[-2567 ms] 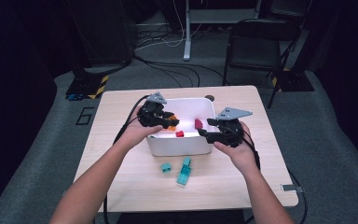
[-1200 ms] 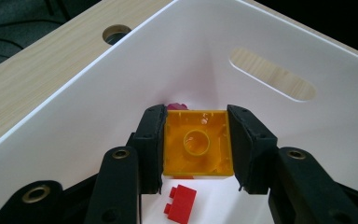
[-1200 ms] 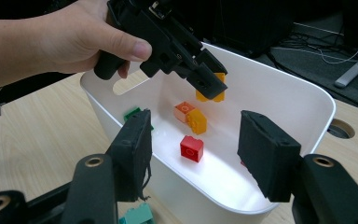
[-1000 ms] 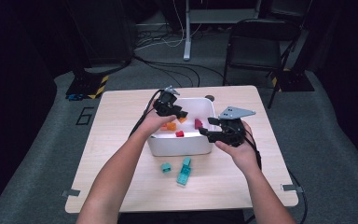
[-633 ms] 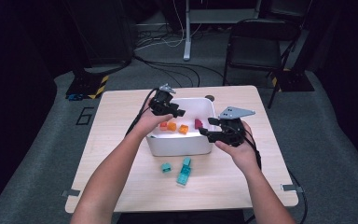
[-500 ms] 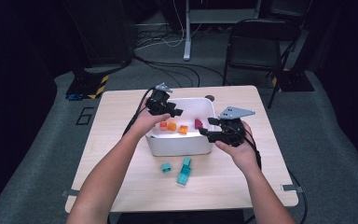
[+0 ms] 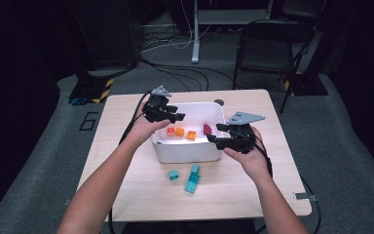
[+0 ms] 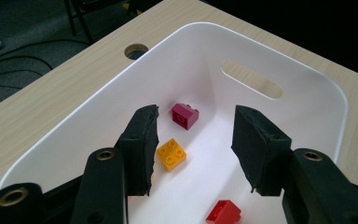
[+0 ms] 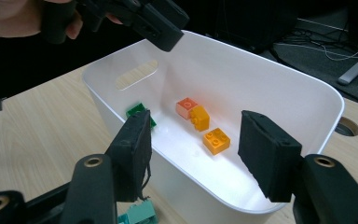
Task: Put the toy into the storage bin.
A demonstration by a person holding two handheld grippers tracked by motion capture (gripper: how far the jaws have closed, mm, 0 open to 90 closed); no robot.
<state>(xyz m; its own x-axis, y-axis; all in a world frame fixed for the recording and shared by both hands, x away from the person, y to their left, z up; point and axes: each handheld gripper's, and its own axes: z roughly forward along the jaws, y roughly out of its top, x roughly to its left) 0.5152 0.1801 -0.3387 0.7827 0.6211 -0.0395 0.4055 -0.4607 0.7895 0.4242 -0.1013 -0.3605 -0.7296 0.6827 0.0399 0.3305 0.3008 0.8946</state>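
A white bin [image 7: 187,152] stands mid-table and holds a red brick [image 7: 170,130], two orange bricks [image 7: 179,131] [image 7: 191,135] and a maroon brick [image 7: 207,129]. My left gripper [image 7: 175,114] hovers over the bin's left end; its jaws have just been opening and stand open with nothing between them [image 8: 196,114]. Below them lie the maroon brick [image 8: 185,115], an orange brick [image 8: 171,154] and the red brick [image 8: 223,212]. My right gripper [image 7: 215,134] stands open at the bin's right rim [image 9: 196,121]. A green brick [image 9: 140,112] lies against the bin wall.
Two teal bricks [image 7: 174,175] [image 7: 192,178] lie on the wooden table [image 7: 126,170] in front of the bin. A round cable hole [image 7: 218,102] sits in the tabletop behind the bin. A black chair [image 7: 268,44] stands beyond the far edge.
My left gripper has drawn back up and to the left, from over the bin's middle to its left end. The right gripper has stayed put.
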